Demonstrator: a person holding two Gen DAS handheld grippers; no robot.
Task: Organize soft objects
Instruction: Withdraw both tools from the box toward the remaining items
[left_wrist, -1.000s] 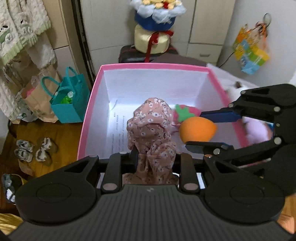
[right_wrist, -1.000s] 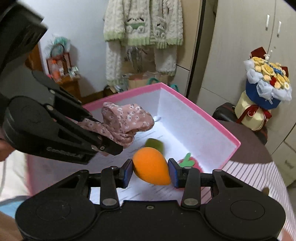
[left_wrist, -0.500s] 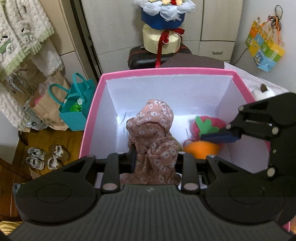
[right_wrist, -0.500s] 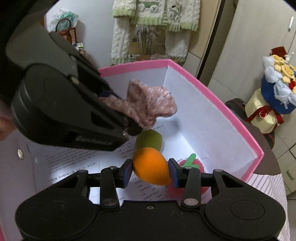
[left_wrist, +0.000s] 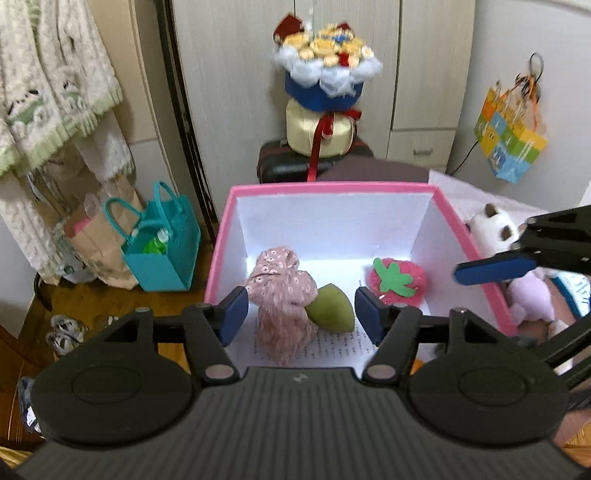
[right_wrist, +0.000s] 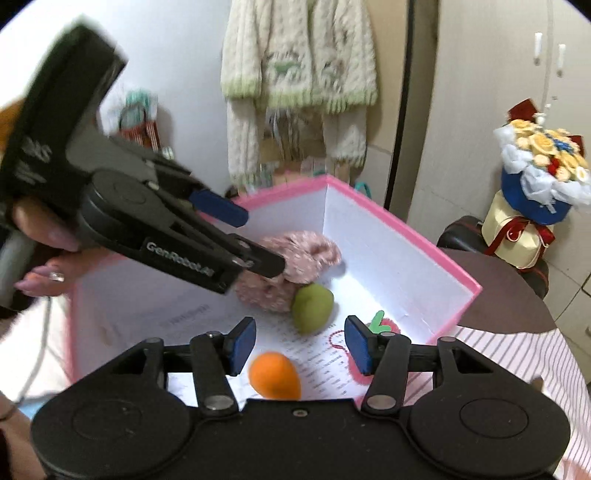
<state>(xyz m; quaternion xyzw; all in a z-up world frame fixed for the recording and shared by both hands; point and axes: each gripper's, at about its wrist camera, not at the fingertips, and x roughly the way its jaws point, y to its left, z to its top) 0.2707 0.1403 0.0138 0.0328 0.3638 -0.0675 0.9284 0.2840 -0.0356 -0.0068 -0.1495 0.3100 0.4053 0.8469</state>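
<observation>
Both my claws hung spread wide over the pink box (left_wrist: 218, 258), left gripper (left_wrist: 301, 319) above the floral cloth (left_wrist: 282, 295), right gripper (right_wrist: 301, 345) over the orange sponge (right_wrist: 274, 374).

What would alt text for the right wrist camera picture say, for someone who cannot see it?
Seen from above, a pink box with white walls holds an orange sponge, a green sponge, a pink floral cloth and a strawberry plush. The open right gripper hangs over the orange sponge; the open left gripper, held by a hand, reaches in from the left.
</observation>
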